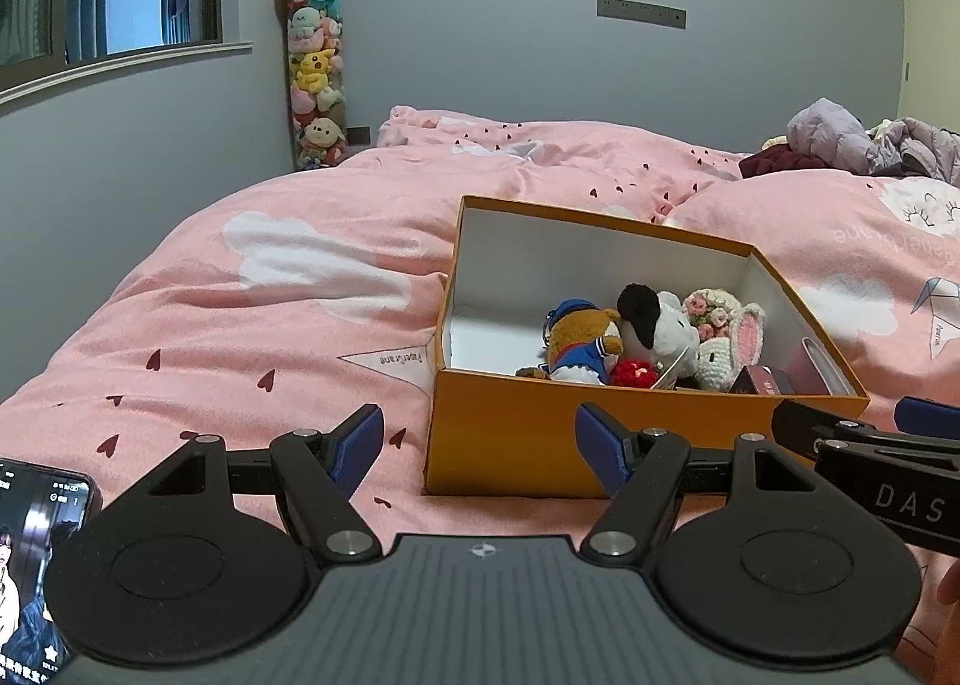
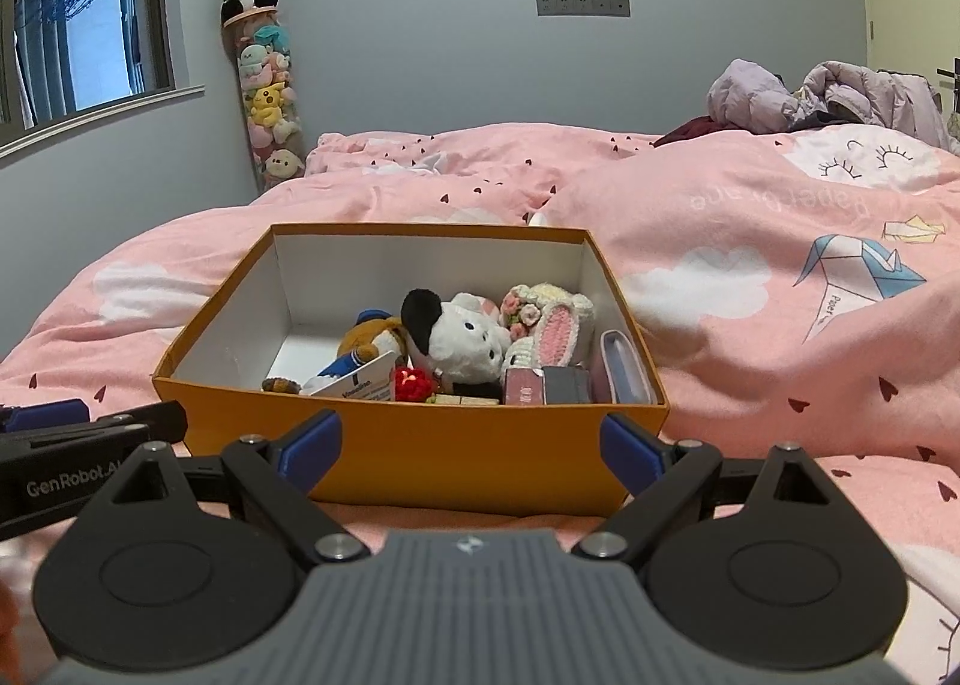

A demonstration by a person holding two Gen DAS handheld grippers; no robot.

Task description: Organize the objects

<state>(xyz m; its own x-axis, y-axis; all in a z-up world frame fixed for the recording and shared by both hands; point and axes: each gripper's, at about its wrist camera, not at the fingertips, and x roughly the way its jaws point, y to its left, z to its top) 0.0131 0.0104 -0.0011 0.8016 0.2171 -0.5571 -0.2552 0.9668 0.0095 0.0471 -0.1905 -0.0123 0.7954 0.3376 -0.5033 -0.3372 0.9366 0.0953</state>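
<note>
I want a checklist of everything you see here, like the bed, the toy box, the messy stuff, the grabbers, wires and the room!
Surface: pink duvet with clouds and hearts, rumpled.
Job's things: orange box open on the duvet; inside, black-eared white plush, brown plush in blue, crochet bunny, red crochet piece and small boxes by the near wall.
Clutter: purple jacket heaped on the far side; phone beside the left gripper.
Grippers: left gripper and right gripper both open, empty, in front of the box.
Cables: nothing seen.
Surroundings: grey wall, window, tube of plush toys topped by a panda.
</note>
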